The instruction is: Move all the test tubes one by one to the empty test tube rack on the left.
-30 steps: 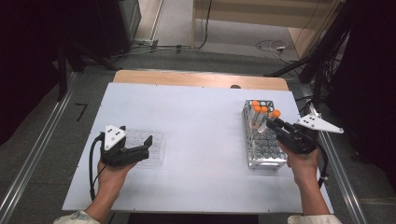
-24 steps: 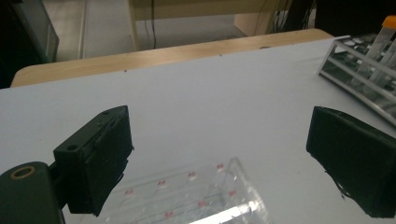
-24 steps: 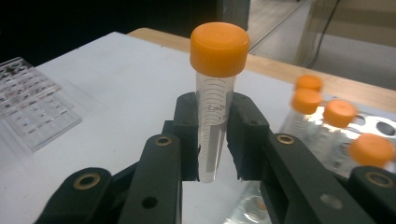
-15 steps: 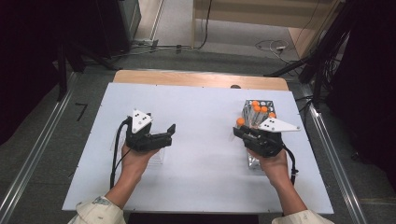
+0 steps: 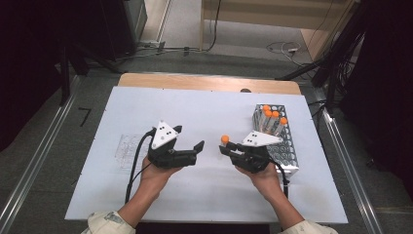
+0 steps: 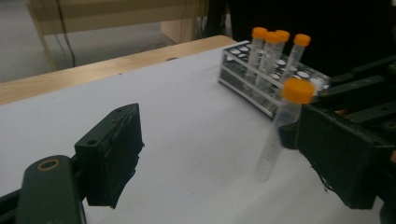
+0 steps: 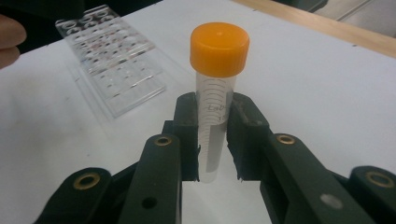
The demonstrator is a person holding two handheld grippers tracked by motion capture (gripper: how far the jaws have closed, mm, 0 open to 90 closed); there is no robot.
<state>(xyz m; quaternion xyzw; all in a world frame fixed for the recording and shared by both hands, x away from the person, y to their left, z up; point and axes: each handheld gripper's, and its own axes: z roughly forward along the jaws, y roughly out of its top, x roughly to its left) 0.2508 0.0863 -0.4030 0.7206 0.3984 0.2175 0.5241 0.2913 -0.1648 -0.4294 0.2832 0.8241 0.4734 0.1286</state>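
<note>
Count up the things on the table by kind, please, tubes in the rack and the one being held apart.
Orange-capped tubes in the rack: 4
Orange-capped tube held in the right claw: 1
Tube rack: 1
Clear well plate: 1
Total: 7

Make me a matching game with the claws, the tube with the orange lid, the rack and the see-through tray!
Things:
1. right claw
2. left claw
3. metal rack
4. clear tray

States or places:
A. lies flat on the white table, behind the left hand
B. jaws apart, nothing between them; they have just been closing a little
C. holds three orange-capped tubes upright
D. shut on one orange-capped tube

Pairs: 1-D, 2-B, 3-C, 4-A
</note>
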